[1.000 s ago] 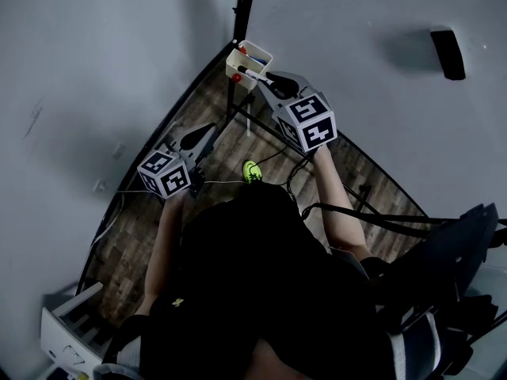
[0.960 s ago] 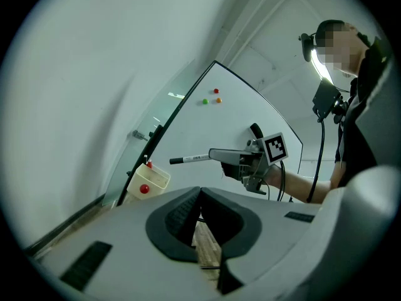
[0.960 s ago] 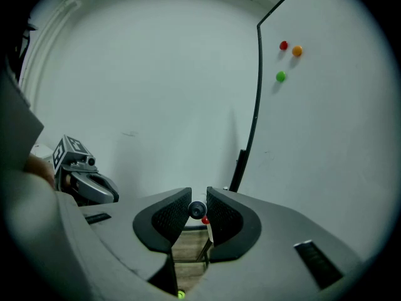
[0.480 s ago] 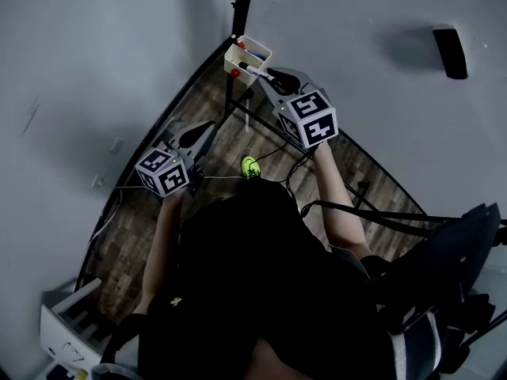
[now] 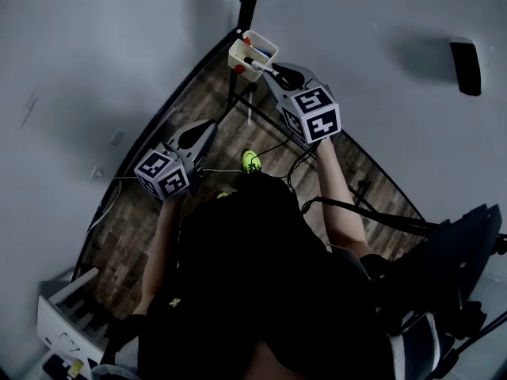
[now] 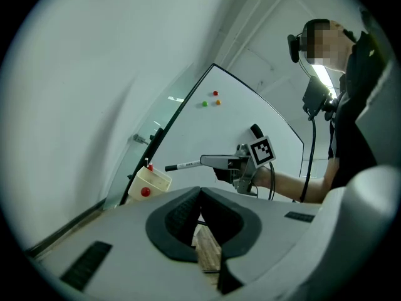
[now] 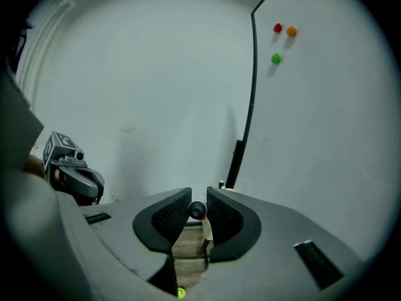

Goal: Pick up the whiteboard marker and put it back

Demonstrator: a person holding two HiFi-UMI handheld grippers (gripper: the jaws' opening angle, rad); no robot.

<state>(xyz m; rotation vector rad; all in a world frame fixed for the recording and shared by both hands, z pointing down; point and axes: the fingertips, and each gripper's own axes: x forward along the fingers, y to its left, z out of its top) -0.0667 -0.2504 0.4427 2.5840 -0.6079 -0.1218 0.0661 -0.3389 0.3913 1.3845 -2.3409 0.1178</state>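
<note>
We take the cream box (image 5: 240, 57) fixed at the edge of the whiteboard (image 5: 380, 70) as our landmark; our right gripper (image 5: 273, 74) sits just beside it, on the whiteboard side, its jaws closed only partway because they clamp the marker (image 6: 185, 165) between their ribbed pads; in the right gripper view we see the marker end-on, pinched near the jaw tips; the marker sticks out level towards the box, and its dark tip lies just above the box's rim, seemingly clear of it; a red dot (image 6: 145, 192) marks the box's front wall, and other pens stand inside it; our left gripper (image 5: 207, 127) hangs well apart from the box, lower in the head view, over the wooden floor (image 5: 158, 204); its jaws are pressed together at the tips with nothing between them; three small magnets (image 7: 277, 27), red, orange and green, sit on the whiteboard well above the box.
</note>
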